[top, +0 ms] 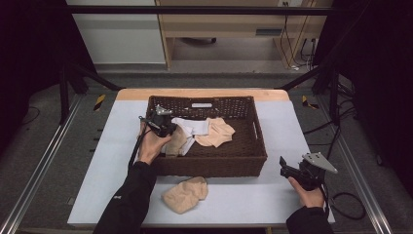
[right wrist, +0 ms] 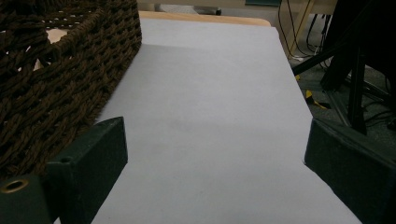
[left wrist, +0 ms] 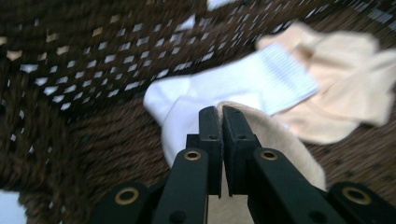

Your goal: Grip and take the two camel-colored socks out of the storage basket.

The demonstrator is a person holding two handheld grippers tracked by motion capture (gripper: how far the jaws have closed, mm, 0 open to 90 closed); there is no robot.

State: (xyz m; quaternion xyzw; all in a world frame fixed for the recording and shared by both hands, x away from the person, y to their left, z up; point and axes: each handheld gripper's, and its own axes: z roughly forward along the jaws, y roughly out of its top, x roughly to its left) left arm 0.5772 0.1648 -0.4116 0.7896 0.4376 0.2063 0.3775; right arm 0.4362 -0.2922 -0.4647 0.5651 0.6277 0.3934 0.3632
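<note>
A brown woven basket (top: 209,165) stands mid-table with a white sock (top: 195,126) and a peach sock (top: 216,131) lying in it. My left gripper (top: 167,129) reaches into the basket's left side. In the left gripper view its jaws (left wrist: 219,112) are pressed together on the edge of a beige sock (left wrist: 275,140), which lies over the white sock (left wrist: 224,88). Another beige sock (top: 186,194) rests on the mat in front of the basket. My right gripper (top: 288,170) sits near the table's front right corner, open with nothing between its jaws (right wrist: 215,154).
A pale mat (right wrist: 210,93) covers the table, with bare room to the right of the basket wall (right wrist: 60,84). The peach sock pile (left wrist: 345,93) fills the basket's middle. Metal frame rails and cables run along both sides of the table.
</note>
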